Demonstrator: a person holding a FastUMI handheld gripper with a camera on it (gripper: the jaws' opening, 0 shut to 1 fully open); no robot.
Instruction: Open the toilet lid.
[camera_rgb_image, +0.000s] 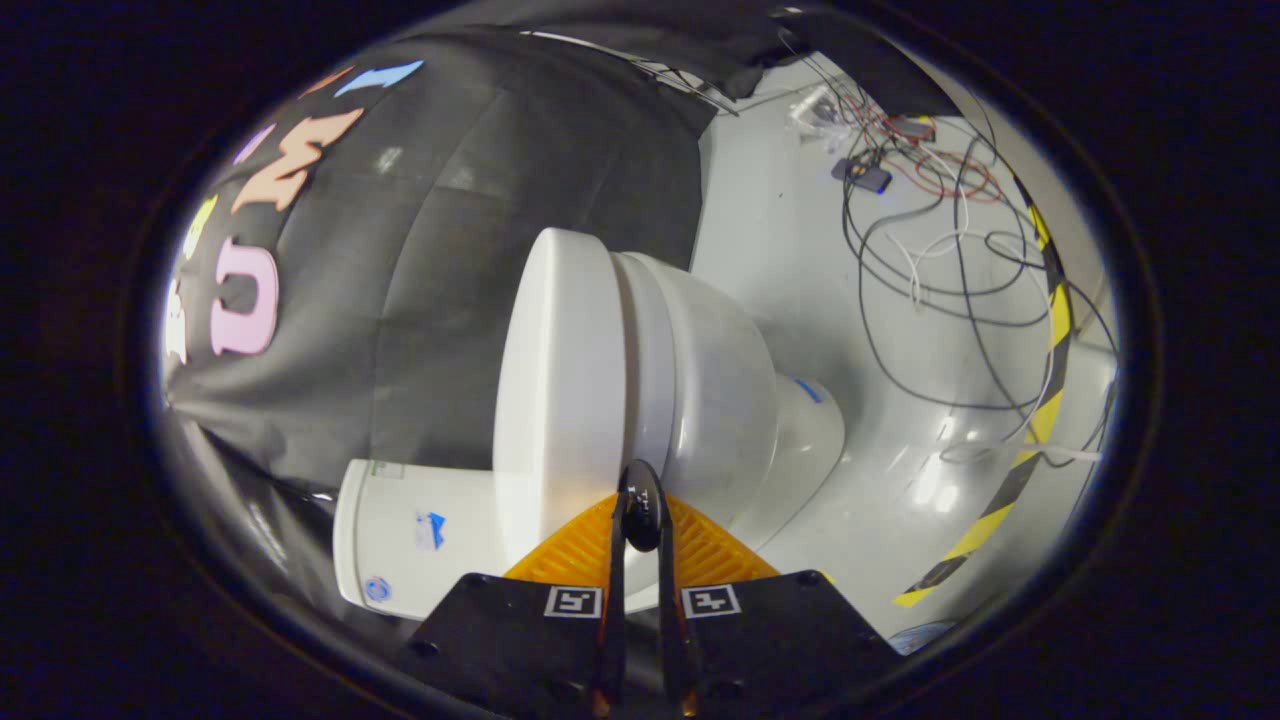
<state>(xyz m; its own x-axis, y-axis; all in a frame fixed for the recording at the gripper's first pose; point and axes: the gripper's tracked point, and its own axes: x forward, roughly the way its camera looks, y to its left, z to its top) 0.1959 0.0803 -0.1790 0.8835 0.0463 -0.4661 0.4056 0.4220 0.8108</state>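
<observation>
The floor (800, 260) is a pale grey, glossy surface that catches bright reflections. A white toilet (690, 400) stands directly on it, its base (810, 430) planted close to the black cloth wall. Loose black, white and red cables (940, 260) sprawl in loops across the floor well apart from the toilet, with a small dark device (862, 175) among them. A yellow-and-black striped tape (1040, 400) runs along the floor's far edge.

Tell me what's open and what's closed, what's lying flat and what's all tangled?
toilet lid: closed, down on the bowl.
hand-held gripper: shut, fingers together, tips at the lid's edge, holding nothing.
cables: loose and tangled on the floor beyond the toilet.
striped tape: stuck flat on the floor.
</observation>
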